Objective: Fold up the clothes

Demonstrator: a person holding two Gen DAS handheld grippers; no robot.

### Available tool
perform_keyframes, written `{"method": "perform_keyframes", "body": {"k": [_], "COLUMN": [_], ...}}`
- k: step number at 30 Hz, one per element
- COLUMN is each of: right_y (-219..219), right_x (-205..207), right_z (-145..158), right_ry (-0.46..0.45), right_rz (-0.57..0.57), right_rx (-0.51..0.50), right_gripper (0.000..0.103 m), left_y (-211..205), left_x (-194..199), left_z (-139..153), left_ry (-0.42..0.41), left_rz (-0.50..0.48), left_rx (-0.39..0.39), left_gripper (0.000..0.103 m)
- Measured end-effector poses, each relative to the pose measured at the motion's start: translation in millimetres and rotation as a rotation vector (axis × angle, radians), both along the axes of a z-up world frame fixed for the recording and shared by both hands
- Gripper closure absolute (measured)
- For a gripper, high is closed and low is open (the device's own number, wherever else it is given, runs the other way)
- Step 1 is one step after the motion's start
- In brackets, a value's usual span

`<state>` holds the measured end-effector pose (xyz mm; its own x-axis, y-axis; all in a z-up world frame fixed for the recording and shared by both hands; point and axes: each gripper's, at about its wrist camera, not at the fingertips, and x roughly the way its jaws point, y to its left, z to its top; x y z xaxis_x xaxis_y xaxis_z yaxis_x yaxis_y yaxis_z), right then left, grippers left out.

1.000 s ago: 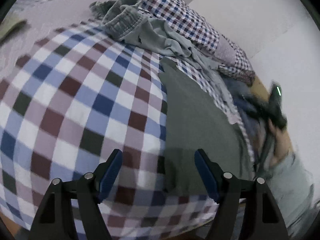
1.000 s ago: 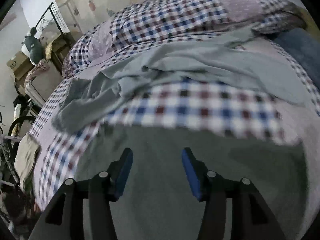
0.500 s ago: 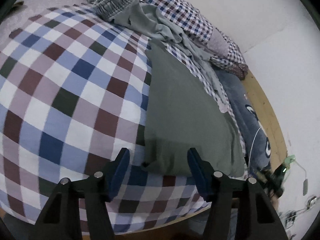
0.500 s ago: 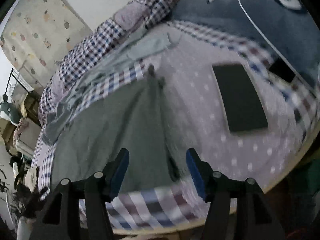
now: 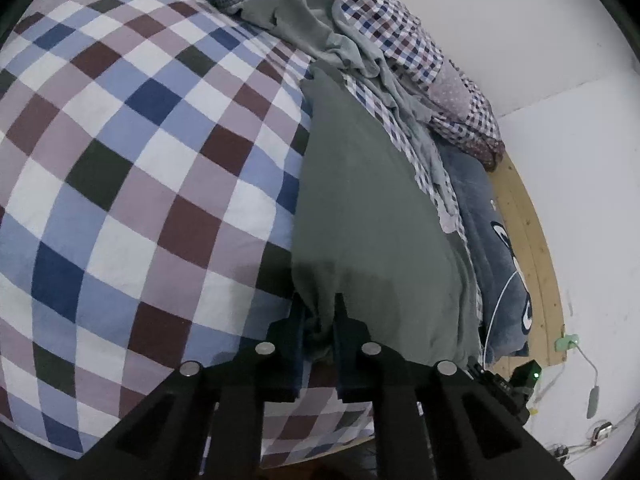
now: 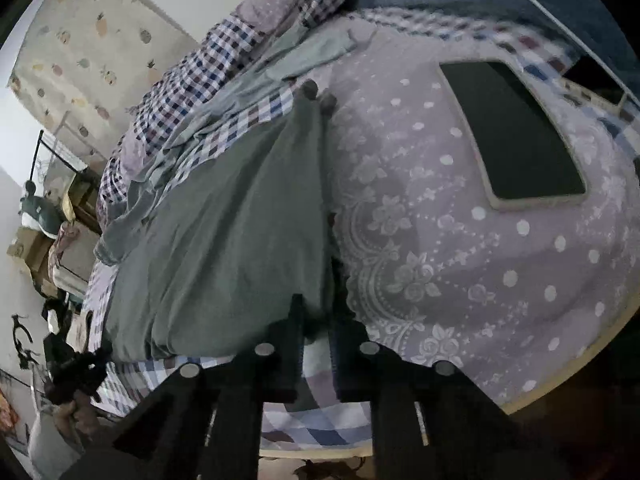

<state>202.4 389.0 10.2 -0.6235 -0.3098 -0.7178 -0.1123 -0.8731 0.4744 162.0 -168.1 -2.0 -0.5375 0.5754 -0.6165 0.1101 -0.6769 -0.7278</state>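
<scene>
One bed [image 5: 132,168] with a checked cover carries two garments: a dark green garment [image 5: 360,208] spread flat near the bed's front edge, and a crumpled grey-green one [image 5: 320,28] behind it; one dark tablet [image 6: 516,136] lies on the lilac part. Two grippers — the left gripper [image 5: 318,312] and the right gripper [image 6: 316,316] — now have their jaws closed on the green garment's near edge; half a second ago both were open.

Both claws [image 5: 319,320] [image 6: 316,320] clamped tight.
</scene>
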Motion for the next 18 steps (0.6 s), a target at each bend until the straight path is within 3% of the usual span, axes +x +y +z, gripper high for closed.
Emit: {"method": "perform_keyframes", "body": {"k": [2, 5, 9, 14, 16, 18], "right_y": [0.5, 2.2, 2.7, 12.7, 13.7, -1.6], "right_x": [6.3, 6.9, 8.6, 18.1, 24.7, 27.3], "right_z": [7.6, 0.8, -5.8, -4.8, 6.0, 18.6], "right_ry": [0.023, -0.033, -0.107, -0.183, -0.121, -0.044], "right_rz": [-0.004, -0.015, -0.044, -0.185, -0.204, -0.176], "right_rx": [0.034, 0.09, 0.191, 0.356, 0.341, 0.384], "right_gripper": [0.098, 0.099, 0.098, 0.101, 0.099, 0.098], "left_y": [-5.7, -10.1, -7.1, -12.4, -17.7, -17.6], "left_x": [5.2, 9.2, 1.9, 2.6, 5.0, 7.3], "left_z": [7.8, 14.2, -3.0, -8.6, -12.4, -12.8], "left_ry": [0.046, 0.081, -0.015, -0.041, -0.053, -0.054], "left_rz": [0.029, 0.056, 0.057, 0.072, 0.085, 0.079], "left_rx": [0.022, 0.03, 0.005, 0.045, 0.079, 0.101], "left_gripper": [0.095, 0.096, 0.095, 0.091, 0.089, 0.076]}}
